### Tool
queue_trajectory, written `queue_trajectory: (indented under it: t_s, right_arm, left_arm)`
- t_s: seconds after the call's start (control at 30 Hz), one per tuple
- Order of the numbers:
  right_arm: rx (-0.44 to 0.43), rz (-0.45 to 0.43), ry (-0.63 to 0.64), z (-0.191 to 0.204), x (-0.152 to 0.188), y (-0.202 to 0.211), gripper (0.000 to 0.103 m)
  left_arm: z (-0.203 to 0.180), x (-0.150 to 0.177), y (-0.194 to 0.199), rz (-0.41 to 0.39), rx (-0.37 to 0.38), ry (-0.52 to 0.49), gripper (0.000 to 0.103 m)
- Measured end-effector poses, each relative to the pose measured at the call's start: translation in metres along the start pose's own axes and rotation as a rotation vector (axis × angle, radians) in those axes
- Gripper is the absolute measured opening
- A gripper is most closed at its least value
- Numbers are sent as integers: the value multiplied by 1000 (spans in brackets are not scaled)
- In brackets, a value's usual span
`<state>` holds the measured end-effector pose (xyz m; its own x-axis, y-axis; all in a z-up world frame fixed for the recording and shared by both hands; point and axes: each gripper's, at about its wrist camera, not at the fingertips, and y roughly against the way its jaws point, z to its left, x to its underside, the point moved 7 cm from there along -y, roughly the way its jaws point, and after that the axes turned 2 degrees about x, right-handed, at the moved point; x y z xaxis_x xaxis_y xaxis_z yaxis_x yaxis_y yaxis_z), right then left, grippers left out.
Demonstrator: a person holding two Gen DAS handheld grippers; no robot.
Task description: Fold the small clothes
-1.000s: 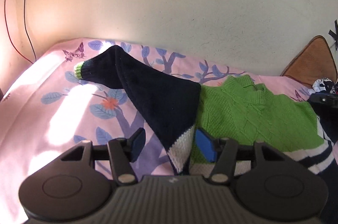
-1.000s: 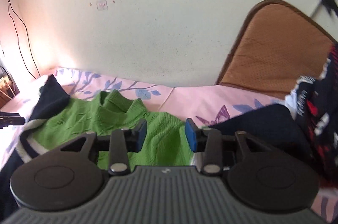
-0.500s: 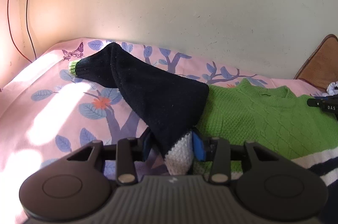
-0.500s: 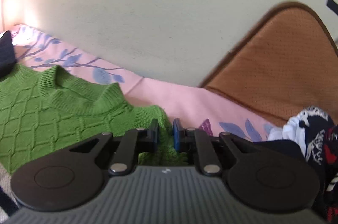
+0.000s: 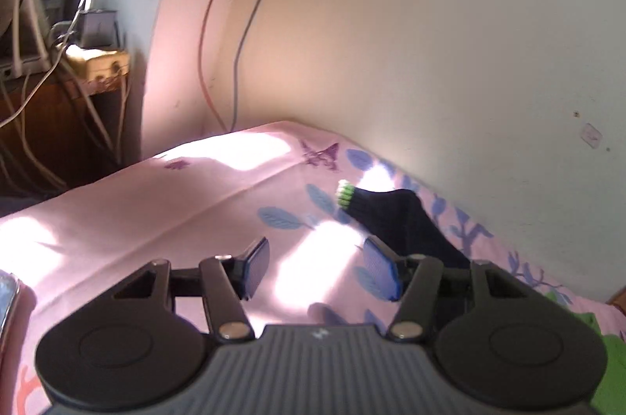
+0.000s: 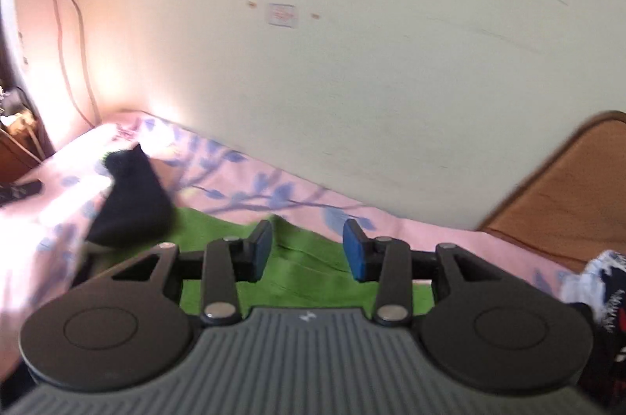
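Sunlight is falling across the pink bedsheet (image 5: pixel 129 203) where I am holding my left gripper (image 5: pixel 319 270), jaws apart and gripping nothing. Just right, the dark sleeve (image 5: pixel 407 219) is lying flat. My right gripper (image 6: pixel 307 250), jaws apart, is hovering over the green sweater (image 6: pixel 309 278) spread along the wall.

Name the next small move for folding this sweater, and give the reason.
Probably bring the left gripper to the dark sleeve and close on it: both grippers are open and empty, and the sleeve lies spread out from the green sweater on the bedsheet.
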<state>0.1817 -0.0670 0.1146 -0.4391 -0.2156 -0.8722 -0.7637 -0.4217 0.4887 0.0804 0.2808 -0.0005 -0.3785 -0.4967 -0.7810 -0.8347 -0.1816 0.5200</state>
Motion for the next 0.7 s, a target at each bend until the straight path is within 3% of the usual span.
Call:
queue_trajectory:
  t_s: [0.13, 0.2, 0.33, 0.47, 0.5, 0.53, 0.57, 0.6, 0.7]
  right_arm:
    - [-124, 27, 45, 83, -39, -45, 46]
    - [-133, 65, 64, 118, -54, -81, 48]
    - [-126, 153, 168, 177, -74, -167, 61]
    - [-132, 252, 289, 216, -72, -224, 62]
    - [-140, 295, 322, 224, -67, -235, 60]
    - [-144, 342, 358, 234, -62, -248, 50]
    - [-138, 367, 400, 241, -55, -256, 37]
    - [-110, 350, 442, 247, -54, -258, 15]
    - [-111, 239, 432, 249, -72, -229, 13]
  left_arm:
    - [13, 2, -11, 60, 72, 142, 54]
    - [12, 7, -16, 93, 72, 135, 54]
    - [11, 15, -24, 151, 112, 167, 54]
    - [16, 14, -23, 160, 135, 211, 54]
    - [16, 14, -24, 164, 142, 221, 54]
    - [16, 14, -24, 167, 148, 228, 54]
    - [16, 14, -23, 167, 152, 231, 54]
    - [16, 14, -22, 166, 155, 233, 54]
    - [18, 11, -19, 151, 155, 242, 54]
